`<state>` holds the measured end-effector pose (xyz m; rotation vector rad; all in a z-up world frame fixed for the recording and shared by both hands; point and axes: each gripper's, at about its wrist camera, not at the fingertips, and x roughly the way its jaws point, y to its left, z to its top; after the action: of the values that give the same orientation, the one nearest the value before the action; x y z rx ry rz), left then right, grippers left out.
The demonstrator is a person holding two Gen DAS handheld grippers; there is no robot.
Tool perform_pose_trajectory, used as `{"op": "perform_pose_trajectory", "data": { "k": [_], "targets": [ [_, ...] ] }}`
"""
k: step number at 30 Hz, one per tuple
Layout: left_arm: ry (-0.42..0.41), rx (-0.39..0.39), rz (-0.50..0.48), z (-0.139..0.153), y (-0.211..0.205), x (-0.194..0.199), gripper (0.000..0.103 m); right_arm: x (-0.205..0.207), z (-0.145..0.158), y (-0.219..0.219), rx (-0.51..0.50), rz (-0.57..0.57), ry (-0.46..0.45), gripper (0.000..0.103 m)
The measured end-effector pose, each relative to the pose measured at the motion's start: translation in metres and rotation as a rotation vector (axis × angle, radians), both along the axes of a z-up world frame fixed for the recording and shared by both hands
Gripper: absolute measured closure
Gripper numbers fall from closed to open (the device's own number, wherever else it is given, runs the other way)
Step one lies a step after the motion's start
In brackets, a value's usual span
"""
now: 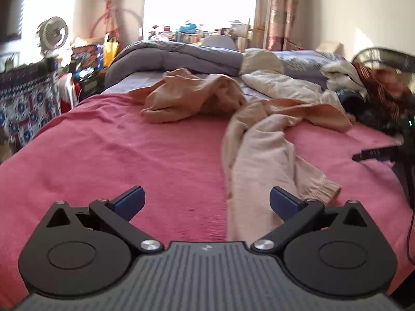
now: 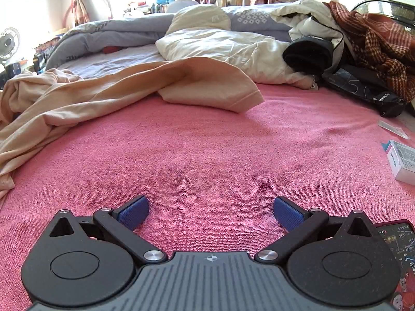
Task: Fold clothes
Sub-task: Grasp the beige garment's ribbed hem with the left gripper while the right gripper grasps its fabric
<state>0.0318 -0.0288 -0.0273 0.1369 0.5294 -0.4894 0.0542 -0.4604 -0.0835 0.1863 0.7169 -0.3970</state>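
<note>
Our left tool (image 1: 207,203) gapes wide and empty just beside the peach garment (image 1: 256,153), whose length runs away up the pink bed cover (image 1: 116,155); our right tool (image 2: 211,211), equally spread and empty, sits farther off.

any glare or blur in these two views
Left wrist view: window blown out white, plaid cloth at the right edge smeared. Right wrist view: sharper, pink towel weave crisp, window glare along the top; fisheye bends both.
</note>
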Motion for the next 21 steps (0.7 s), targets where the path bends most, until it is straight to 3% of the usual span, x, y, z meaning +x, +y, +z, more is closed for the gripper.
{"op": "perform_pose_trajectory", "data": {
  "k": [4, 9, 10, 13, 15, 18, 19, 21],
  "targets": [
    [0.01, 0.075, -0.073, -0.009, -0.039, -0.016, 0.0, 0.0, 0.001, 0.0, 0.001, 0.0, 0.001, 0.0],
    [0.148, 0.048, -0.045, -0.022, -0.041, -0.025, 0.001, -0.001, 0.0, 0.001, 0.0, 0.0, 0.0, 0.0],
    [0.158, 0.035, -0.02, -0.021, -0.039, -0.026, 0.006, -0.001, 0.0, 0.001, 0.0, 0.0, 0.0, 0.0],
    [0.208, -0.077, 0.063, -0.013, -0.025, -0.021, 0.036, -0.001, -0.001, 0.001, -0.001, 0.0, -0.002, 0.0],
    [0.254, -0.153, 0.103, -0.008, -0.016, -0.016, 0.046, -0.002, -0.002, 0.001, -0.002, -0.001, -0.002, 0.0],
    [0.288, -0.206, 0.14, -0.003, -0.01, -0.007, 0.067, 0.007, -0.003, 0.002, 0.004, -0.032, 0.017, 0.0],
    [0.281, -0.217, 0.147, -0.001, -0.009, -0.005, 0.082, 0.008, -0.002, 0.002, 0.013, -0.037, 0.024, 0.0],
    [0.26, -0.239, 0.161, 0.005, -0.005, -0.002, 0.088, 0.005, 0.004, 0.003, 0.041, -0.026, 0.051, 0.0]
  ]
}}
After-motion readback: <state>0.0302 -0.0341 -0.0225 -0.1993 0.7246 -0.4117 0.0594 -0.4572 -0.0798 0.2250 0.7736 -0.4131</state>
